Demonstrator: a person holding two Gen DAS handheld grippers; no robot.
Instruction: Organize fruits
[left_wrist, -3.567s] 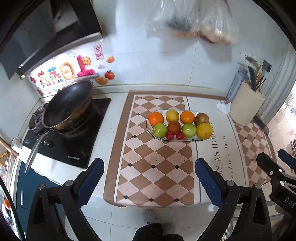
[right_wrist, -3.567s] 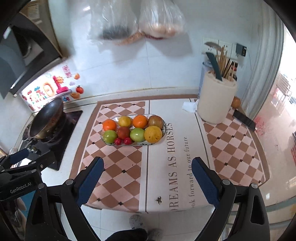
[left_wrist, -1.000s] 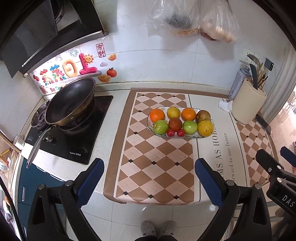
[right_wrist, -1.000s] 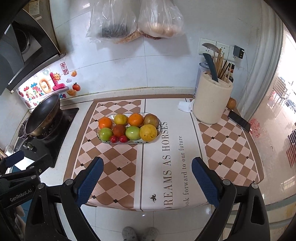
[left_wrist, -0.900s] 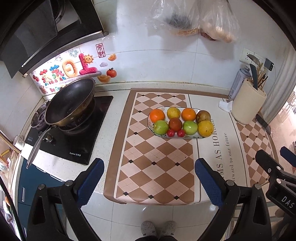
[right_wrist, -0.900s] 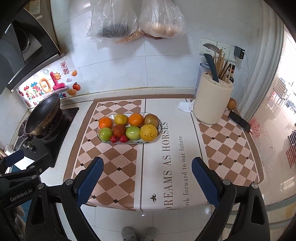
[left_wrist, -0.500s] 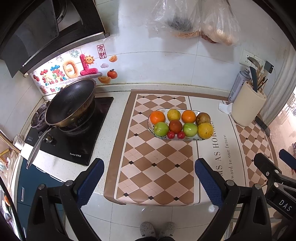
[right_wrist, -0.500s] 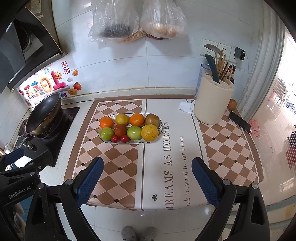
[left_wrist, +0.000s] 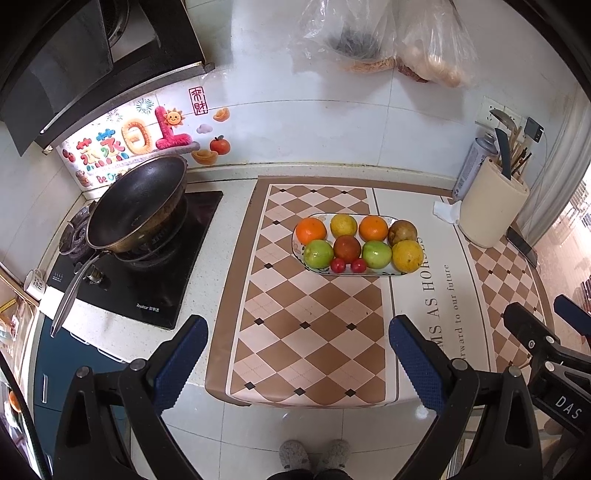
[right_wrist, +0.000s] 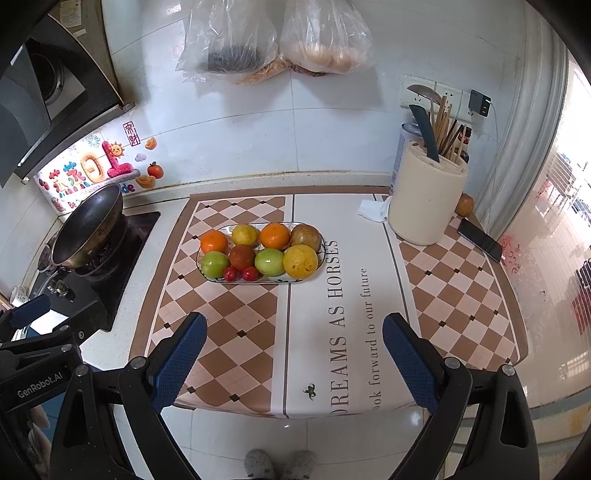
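Note:
A white oval plate (left_wrist: 384, 272) (right_wrist: 320, 260) sits on the checkered mat and holds two rows of fruit. Two oranges (left_wrist: 311, 230) (right_wrist: 214, 240), a lemon (left_wrist: 343, 225) and a brown fruit (left_wrist: 402, 232) lie at the back. Two green apples (left_wrist: 318, 253) (right_wrist: 215, 264), a dark red fruit (left_wrist: 347, 247), a large yellow fruit (left_wrist: 407, 256) (right_wrist: 300, 261) and two cherry tomatoes (left_wrist: 337, 264) lie at the front. My left gripper (left_wrist: 297, 341) and right gripper (right_wrist: 293, 338) are both open and empty, held off the counter's front edge, well short of the plate.
A black wok (left_wrist: 136, 208) sits on the stove at the left. A cream utensil holder (right_wrist: 426, 199) with knives stands at the back right, beside a tissue (right_wrist: 371, 210), a phone (right_wrist: 479, 233) and a small fruit (right_wrist: 465, 204). Plastic bags (right_wrist: 273, 37) hang on the wall.
Both grippers have drawn back and risen slightly, so the counter sits a little farther off. The fruit and plate have not moved. Both grippers stay open.

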